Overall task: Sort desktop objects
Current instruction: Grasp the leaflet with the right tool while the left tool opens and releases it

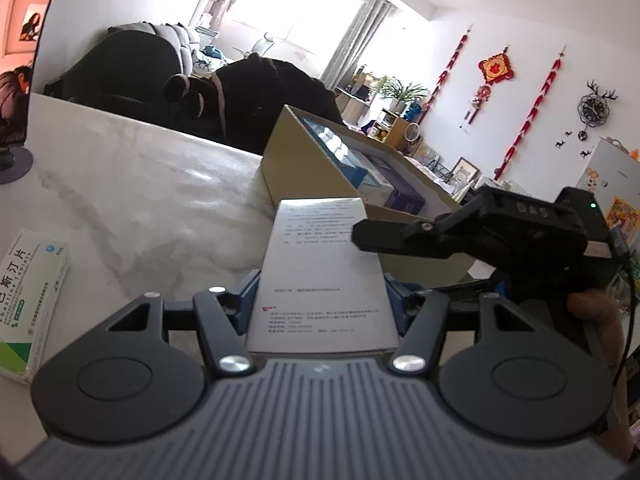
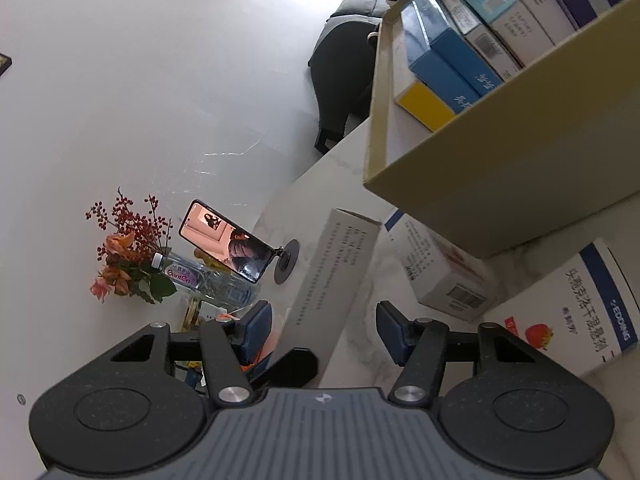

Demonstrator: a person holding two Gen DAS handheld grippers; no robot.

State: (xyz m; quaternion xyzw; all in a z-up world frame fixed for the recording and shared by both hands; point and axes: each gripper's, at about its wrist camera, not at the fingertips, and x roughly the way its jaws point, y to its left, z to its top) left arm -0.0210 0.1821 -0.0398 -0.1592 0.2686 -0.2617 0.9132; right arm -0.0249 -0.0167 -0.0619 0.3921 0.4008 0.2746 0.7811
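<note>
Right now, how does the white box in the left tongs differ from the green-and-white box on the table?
The white box is clamped in the left tongs; the green-and-white box lies flat on the table, untouched. The white box shows only small print; the green-and-white box has large characters. Both are slim cartons.

The right gripper [image 2: 324,328] straddles a long white printed carton [image 2: 332,276], its blue pads standing a little off either side. Beyond the carton sits an open tan cardboard box [image 2: 520,168] packed with upright blue, white and purple packets [image 2: 472,40]. Just beside that box lie a white carton with red markings [image 2: 444,276] and a white, blue-striped carton showing a strawberry [image 2: 568,312]. Left of the tan box a phone on a black stand [image 2: 228,242] stands by orange flowers [image 2: 124,256].
</note>
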